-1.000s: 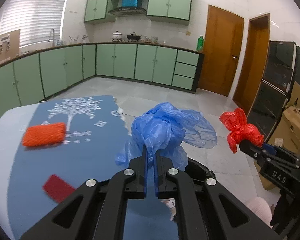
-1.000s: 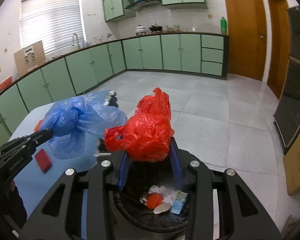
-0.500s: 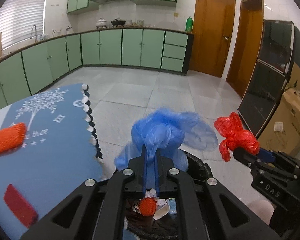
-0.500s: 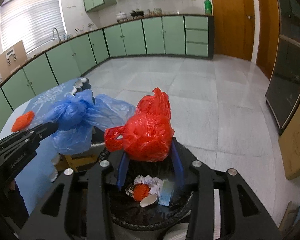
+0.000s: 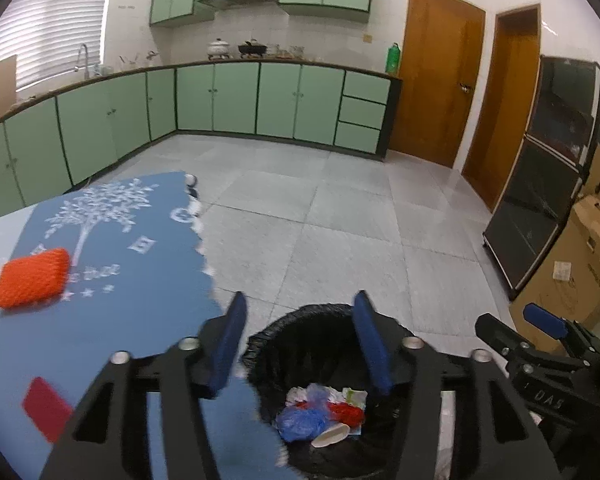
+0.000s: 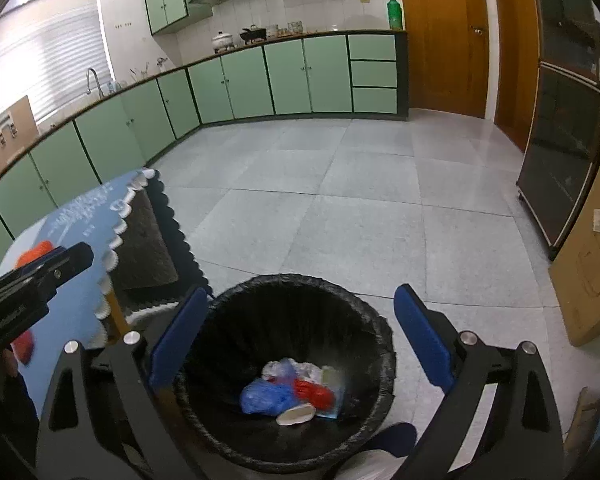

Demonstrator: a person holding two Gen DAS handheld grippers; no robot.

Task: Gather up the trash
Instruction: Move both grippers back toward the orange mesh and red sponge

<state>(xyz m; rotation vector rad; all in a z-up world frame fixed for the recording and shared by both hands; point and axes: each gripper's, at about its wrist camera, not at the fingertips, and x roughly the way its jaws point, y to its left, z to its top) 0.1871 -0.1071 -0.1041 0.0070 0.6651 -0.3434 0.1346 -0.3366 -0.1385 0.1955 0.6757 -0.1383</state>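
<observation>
A black-lined trash bin (image 6: 236, 304) stands on the floor beside the table. In it lie a blue plastic bag (image 6: 264, 396), a red plastic bag (image 6: 314, 392), white paper and a cup. The bin (image 5: 276, 332) and both bags show in the left wrist view too. My left gripper (image 5: 302, 344) is open and empty above the bin. My right gripper (image 6: 300, 340) is open and empty above the bin; its fingers (image 5: 540, 318) show at the right of the left wrist view. An orange mesh wrap (image 5: 32, 278) and a red flat piece (image 5: 46, 408) lie on the blue tablecloth (image 5: 140, 280).
The table (image 6: 80, 216) stands left of the bin, its scalloped cloth edge hanging down. Cardboard boxes (image 5: 572, 280) and a dark glass cabinet (image 5: 548, 168) stand at the right. Green kitchen cabinets (image 5: 220, 100) line the far wall across tiled floor.
Both grippers have opened. The blue bag has dropped from the left gripper and the red bag from the right gripper; both now lie in the bin.
</observation>
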